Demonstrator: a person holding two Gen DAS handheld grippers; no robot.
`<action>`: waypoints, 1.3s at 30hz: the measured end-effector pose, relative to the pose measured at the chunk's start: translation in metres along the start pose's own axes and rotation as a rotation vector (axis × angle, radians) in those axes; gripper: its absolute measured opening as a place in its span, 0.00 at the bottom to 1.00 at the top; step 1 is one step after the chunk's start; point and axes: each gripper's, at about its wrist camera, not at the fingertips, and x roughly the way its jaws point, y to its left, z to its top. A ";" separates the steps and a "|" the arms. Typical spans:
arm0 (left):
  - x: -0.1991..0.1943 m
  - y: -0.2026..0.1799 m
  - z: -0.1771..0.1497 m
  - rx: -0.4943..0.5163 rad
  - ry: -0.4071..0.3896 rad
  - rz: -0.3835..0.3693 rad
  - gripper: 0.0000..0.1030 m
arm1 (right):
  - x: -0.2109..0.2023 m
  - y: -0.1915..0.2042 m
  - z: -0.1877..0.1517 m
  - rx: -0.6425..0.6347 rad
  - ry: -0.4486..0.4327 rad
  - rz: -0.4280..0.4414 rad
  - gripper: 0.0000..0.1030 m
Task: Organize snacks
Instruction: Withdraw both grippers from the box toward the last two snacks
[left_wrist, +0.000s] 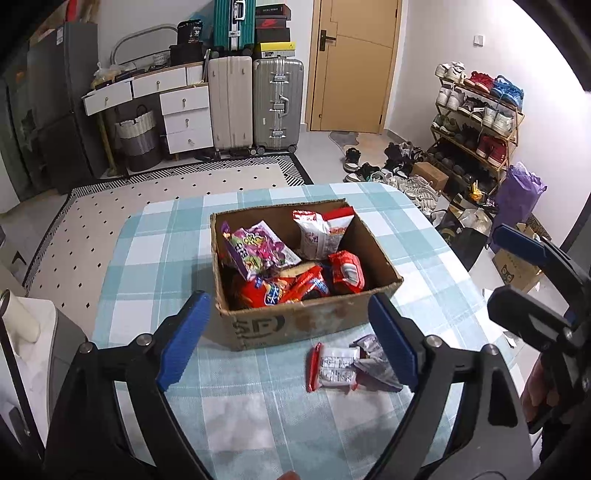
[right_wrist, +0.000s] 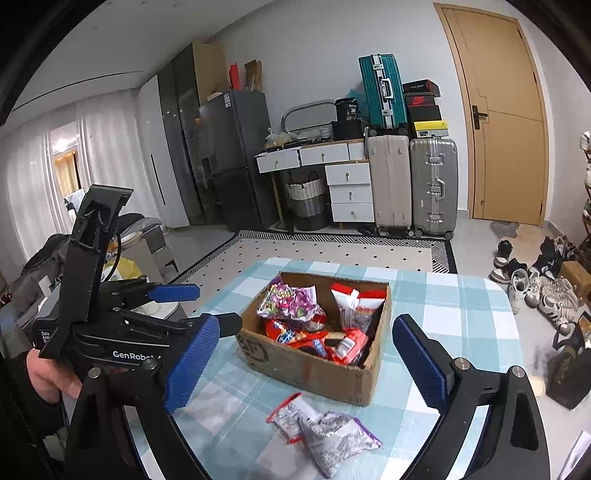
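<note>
An open cardboard box (left_wrist: 295, 321) (right_wrist: 314, 365) stands on the blue-checked table (left_wrist: 155, 258). Inside lie a purple packet (left_wrist: 255, 247), a white-and-red packet (left_wrist: 321, 232) and several red ones (left_wrist: 343, 273). In front of the box, on the cloth, rest a red-edged white packet (left_wrist: 334, 367) (right_wrist: 291, 413) and a silver-purple packet (left_wrist: 376, 362) (right_wrist: 336, 439), touching each other. My left gripper (left_wrist: 286, 299) (right_wrist: 218, 306) hovers open before the box, empty. My right gripper (right_wrist: 306, 325) (left_wrist: 493, 267) is open too, holding nothing, to the right of the left one.
A patterned rug (left_wrist: 147, 199) lies beyond the table. Suitcases (left_wrist: 277, 103), white drawers (left_wrist: 184, 110) and a door (left_wrist: 354, 66) line the far wall. A shoe rack (left_wrist: 476, 118), loose shoes (left_wrist: 388, 166) and bags (left_wrist: 517, 199) crowd the floor at right.
</note>
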 end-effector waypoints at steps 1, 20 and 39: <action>-0.001 -0.001 -0.003 -0.004 -0.003 -0.003 0.85 | -0.002 0.000 -0.003 0.000 -0.001 -0.003 0.94; 0.038 0.003 -0.065 -0.044 0.074 -0.041 0.99 | -0.012 -0.010 -0.062 0.073 0.005 -0.008 0.96; 0.081 0.031 -0.112 -0.125 0.155 -0.039 0.99 | 0.049 -0.036 -0.123 0.162 0.181 0.002 0.96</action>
